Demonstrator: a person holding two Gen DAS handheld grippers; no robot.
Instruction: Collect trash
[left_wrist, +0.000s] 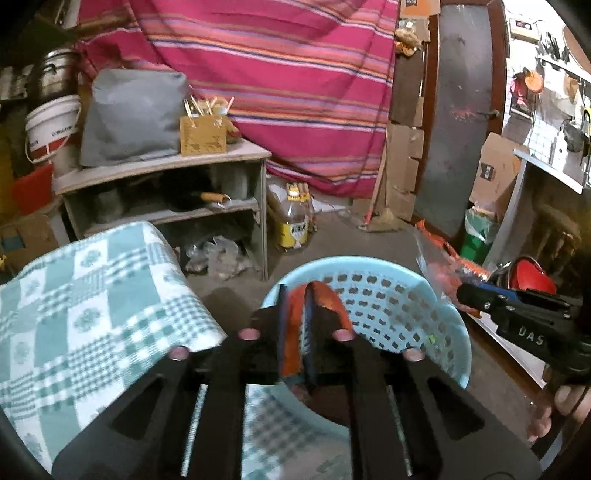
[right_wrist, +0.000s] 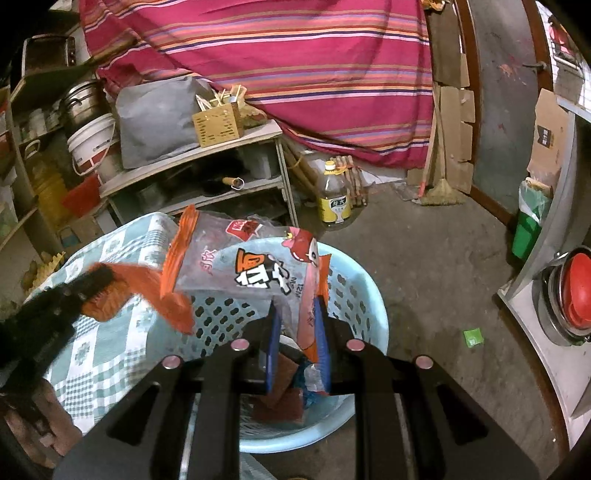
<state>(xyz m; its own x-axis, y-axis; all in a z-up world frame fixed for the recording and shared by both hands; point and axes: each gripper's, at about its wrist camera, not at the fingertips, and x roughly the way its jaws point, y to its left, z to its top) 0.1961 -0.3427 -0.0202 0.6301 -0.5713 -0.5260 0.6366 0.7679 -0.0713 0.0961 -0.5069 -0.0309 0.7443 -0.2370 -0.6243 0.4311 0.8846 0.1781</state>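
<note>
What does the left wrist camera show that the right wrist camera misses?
Only the left wrist view shows the person's hand gripping the right gripper, and an orange wrapper strip between the left jaws. Only the right wrist view shows the printed snack bag clamped in the right jaws, and a green scrap on the floor. Both show the blue perforated basket, checkered cloth, oil bottle and striped cloth.

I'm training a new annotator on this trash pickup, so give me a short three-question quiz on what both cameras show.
1. True or false: the blue basket stands on the floor.
2. Which gripper holds the printed clear wrapper: A left, B right?
3. What colour is the strip between the left gripper fingers?

Key: 1 true. 2 B, the right gripper. 3 orange; the orange strip is there.
</note>
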